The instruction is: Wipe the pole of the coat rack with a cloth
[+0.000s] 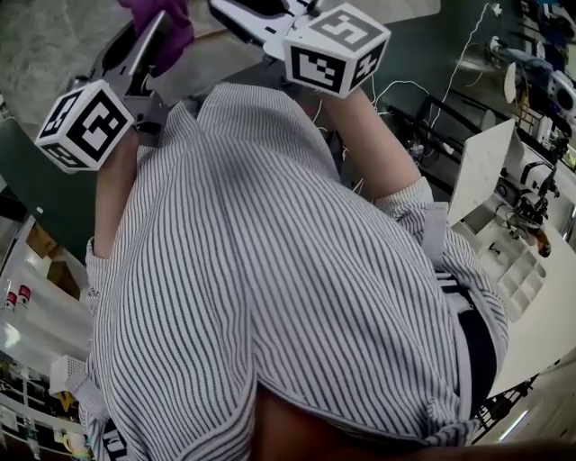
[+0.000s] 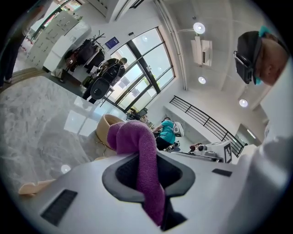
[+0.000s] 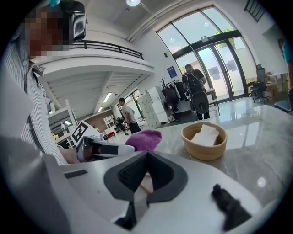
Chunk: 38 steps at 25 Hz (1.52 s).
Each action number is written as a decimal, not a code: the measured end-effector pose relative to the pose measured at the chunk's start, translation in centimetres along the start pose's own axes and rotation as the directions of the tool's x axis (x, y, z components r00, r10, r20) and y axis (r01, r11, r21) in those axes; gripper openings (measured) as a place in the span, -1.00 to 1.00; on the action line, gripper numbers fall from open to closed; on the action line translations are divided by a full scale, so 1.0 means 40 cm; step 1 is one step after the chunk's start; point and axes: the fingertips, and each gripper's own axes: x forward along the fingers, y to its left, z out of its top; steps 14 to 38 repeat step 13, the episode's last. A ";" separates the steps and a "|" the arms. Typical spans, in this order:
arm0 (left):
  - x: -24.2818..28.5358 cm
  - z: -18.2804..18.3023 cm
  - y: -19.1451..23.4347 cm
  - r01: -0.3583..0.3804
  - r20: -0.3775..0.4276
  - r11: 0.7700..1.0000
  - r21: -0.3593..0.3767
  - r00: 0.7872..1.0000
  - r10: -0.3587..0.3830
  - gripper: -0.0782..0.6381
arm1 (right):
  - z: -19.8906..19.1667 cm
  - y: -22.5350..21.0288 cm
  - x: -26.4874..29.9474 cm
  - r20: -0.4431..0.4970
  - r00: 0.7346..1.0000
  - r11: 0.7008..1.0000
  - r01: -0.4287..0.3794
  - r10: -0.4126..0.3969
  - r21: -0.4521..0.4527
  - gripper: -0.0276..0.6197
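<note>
Striped shirt (image 1: 270, 270) fills the near field; left forearm (image 1: 112, 194) and right forearm (image 1: 382, 149) extend far. Left gripper (image 1: 144, 49) is clamped on purple cloth (image 2: 137, 141); right gripper (image 3: 145, 176) jaws are together, holding nothing.

The head camera looks steeply down from close above the person's own striped shirt (image 1: 270, 270), which fills most of its frame. The left gripper (image 1: 148, 40) and right gripper (image 1: 256, 22) are pushed to the top edge. The left gripper view sits just behind its jaws and tilts upward, toward ceiling lights, tall windows (image 2: 142, 68) and the person's head. The right gripper view faces more level, across a marble table (image 3: 256, 160) toward glass doors (image 3: 215, 68). All three views share the purple cloth (image 1: 171, 27). Both gripper views take in the tan bowl (image 3: 203, 141), and each catches the other gripper off to one side.
</note>
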 end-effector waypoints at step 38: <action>0.011 -0.009 -0.004 0.012 -0.036 1.000 0.015 0.999 -0.011 -0.56 | -0.003 -0.020 0.015 -0.005 0.999 0.999 0.040 -0.040 0.011 -0.87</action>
